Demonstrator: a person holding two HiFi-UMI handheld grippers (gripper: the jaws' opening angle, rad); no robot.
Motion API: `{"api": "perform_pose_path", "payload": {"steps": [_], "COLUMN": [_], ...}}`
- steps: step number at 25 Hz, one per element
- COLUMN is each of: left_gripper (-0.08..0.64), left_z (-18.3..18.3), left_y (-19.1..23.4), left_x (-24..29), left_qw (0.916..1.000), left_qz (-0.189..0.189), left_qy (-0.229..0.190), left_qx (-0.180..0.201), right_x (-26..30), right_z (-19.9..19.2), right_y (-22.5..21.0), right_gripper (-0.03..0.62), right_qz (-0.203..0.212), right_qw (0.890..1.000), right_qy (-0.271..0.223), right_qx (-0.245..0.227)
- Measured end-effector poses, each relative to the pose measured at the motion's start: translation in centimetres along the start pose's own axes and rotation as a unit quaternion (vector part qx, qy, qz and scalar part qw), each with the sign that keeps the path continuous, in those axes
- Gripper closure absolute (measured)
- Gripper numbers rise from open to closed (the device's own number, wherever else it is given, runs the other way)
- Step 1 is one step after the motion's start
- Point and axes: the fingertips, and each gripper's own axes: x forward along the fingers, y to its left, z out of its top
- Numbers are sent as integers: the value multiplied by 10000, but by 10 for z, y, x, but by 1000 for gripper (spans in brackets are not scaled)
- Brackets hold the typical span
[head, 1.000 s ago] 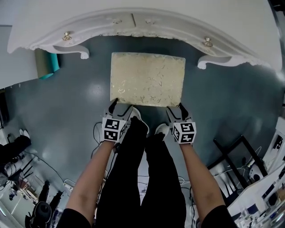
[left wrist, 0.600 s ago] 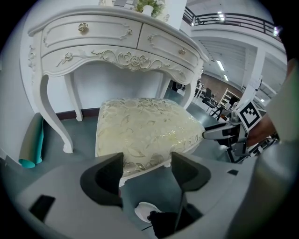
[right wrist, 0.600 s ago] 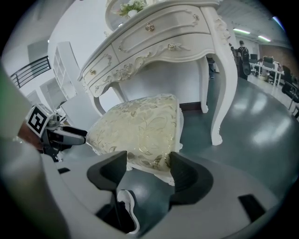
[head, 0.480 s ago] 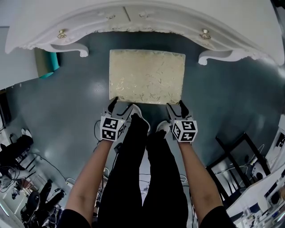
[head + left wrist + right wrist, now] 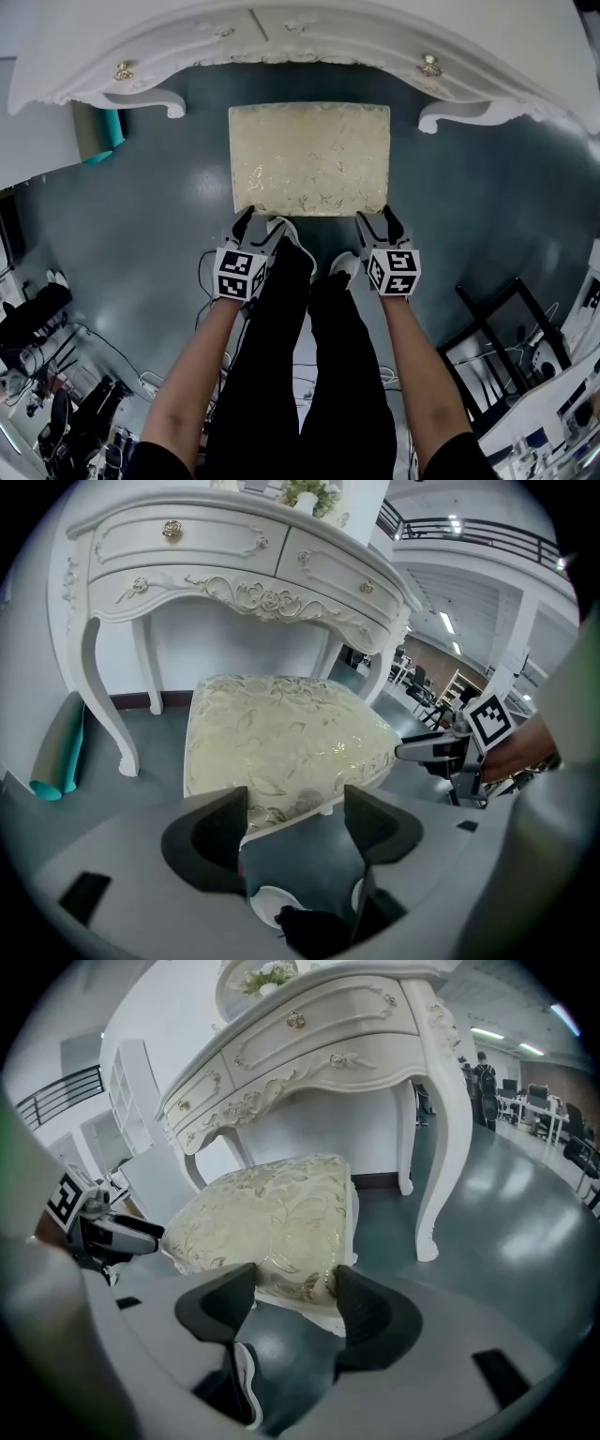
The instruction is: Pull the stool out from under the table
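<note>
Stool [image 5: 309, 157] sits just in front of the white table [image 5: 394, 37], mostly out from under it. My left gripper [image 5: 255, 228] and right gripper [image 5: 378, 225] are at the corners farthest from the table (jaws spread wide, cushion edge just ahead).

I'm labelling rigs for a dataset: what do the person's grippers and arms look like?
Both the left gripper and right gripper have grey bodies, black pads and a white cube with black square markers. The forearms are bare; black short sleeves show near the shoulders.
</note>
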Motion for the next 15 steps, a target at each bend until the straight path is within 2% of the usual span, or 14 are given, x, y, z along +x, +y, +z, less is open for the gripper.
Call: {"api": "perform_pose_path", "payload": {"steps": [7,12,15], "left_gripper": [239,239,239], "left_z": [-7,-10,-10], "left_y": [-21,-24,-21], "left_x": [-2,-2,-3], "left_qw": [9999,9995,9996], "left_qz": [-95,-4,73], "left_qy": [44,-27,-29], "left_qx": [-115,-305,-255], "right_x": [-8,-7,-7], "right_z": [-1,-2,-3], "right_y": [-11,-11,-8], "right_gripper": [305,305,305], "right_qz": [73,114,52], "right_qw": [9998,9998,9999], "right_qy": [-114,-72,-42], "right_qx": [-160,-168,-138]}}
